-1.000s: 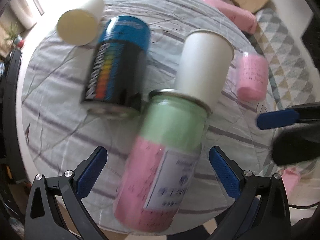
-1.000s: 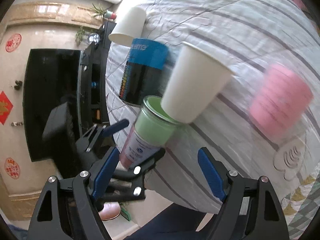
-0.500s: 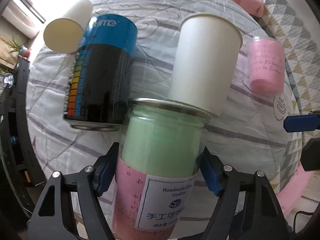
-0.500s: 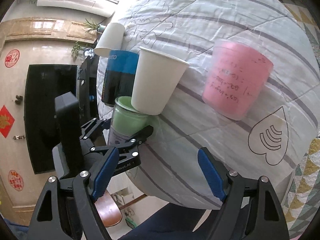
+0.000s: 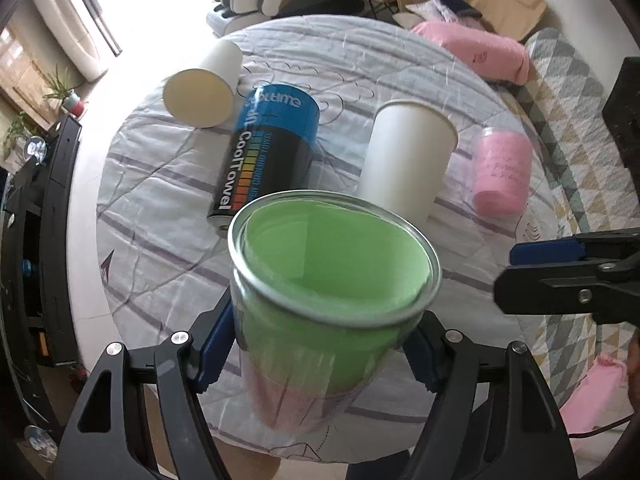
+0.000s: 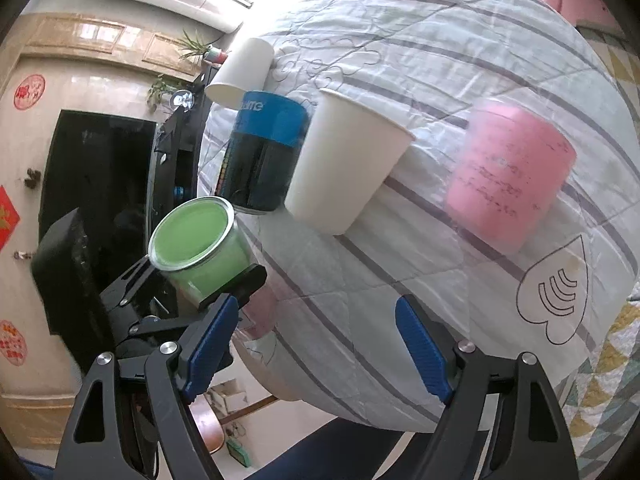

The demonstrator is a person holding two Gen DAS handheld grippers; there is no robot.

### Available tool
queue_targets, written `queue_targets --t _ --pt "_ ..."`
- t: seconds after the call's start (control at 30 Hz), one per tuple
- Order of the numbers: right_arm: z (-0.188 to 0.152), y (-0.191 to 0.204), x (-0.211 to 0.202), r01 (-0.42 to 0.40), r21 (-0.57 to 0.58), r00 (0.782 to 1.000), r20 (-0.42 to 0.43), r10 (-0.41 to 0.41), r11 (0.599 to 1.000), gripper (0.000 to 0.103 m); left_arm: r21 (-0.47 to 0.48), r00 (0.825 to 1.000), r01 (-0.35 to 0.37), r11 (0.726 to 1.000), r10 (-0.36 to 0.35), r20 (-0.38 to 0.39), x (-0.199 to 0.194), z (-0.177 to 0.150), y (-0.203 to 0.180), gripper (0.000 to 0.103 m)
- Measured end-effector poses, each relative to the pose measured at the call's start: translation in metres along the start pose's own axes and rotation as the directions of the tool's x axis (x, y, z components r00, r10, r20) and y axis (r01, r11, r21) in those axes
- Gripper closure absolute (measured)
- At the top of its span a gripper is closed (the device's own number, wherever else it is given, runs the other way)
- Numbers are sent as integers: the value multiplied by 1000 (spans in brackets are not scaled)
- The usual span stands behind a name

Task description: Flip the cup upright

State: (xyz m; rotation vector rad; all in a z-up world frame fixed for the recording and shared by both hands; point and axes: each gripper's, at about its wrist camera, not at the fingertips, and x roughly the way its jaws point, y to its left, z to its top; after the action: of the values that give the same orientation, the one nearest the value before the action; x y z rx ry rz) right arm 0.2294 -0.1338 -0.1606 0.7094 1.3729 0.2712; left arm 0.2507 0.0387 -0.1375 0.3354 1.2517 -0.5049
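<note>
My left gripper (image 5: 316,352) is shut on a clear cup with green and pink lining (image 5: 332,280), lifted off the table and tilted with its metal-rimmed end facing the camera. The right wrist view shows the same cup (image 6: 200,248) held at the table's near left edge. My right gripper (image 6: 316,344) is open and empty above the striped tablecloth (image 6: 420,280); it shows at the right of the left wrist view (image 5: 568,264).
On the cloth stand an upside-down white paper cup (image 5: 404,160), a black and blue CoolTowel can (image 5: 268,152), another white paper cup lying on its side (image 5: 204,88), and a pink-lined clear cup (image 5: 500,172). A black TV stand (image 5: 48,240) is left of the table.
My left gripper closed on the green and pink cup, lifted it and tipped its end toward the camera. My right gripper drew back slightly and stayed open.
</note>
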Motion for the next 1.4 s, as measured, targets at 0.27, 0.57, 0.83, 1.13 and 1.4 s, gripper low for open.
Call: queue_targets --t 0.27,0.57,0.83,1.13,1.4 --pt "-8 5 5 18 -27 1000 -10 -18 999 21 -74 997 23 997 -17 77 -14 -12 3 29" --pt "-18 2 -4 67 -83 998 20 -66 994 21 -173 971 101 980 -59 231 -19 -19 -8 30" --pt "-28 -18 -14 88 -90 996 36 -85 992 21 -231 965 110 967 -48 258 -5 -26 -23 29" --pt "-39 -14 -16 114 -149 993 48 -108 982 21 -281 965 57 958 19 260 -10 -33 -27 19" --pt "-48 -13 -25 99 -170 994 56 -91 980 21 -305 961 32 952 55 272 -27 -49 -33 16"
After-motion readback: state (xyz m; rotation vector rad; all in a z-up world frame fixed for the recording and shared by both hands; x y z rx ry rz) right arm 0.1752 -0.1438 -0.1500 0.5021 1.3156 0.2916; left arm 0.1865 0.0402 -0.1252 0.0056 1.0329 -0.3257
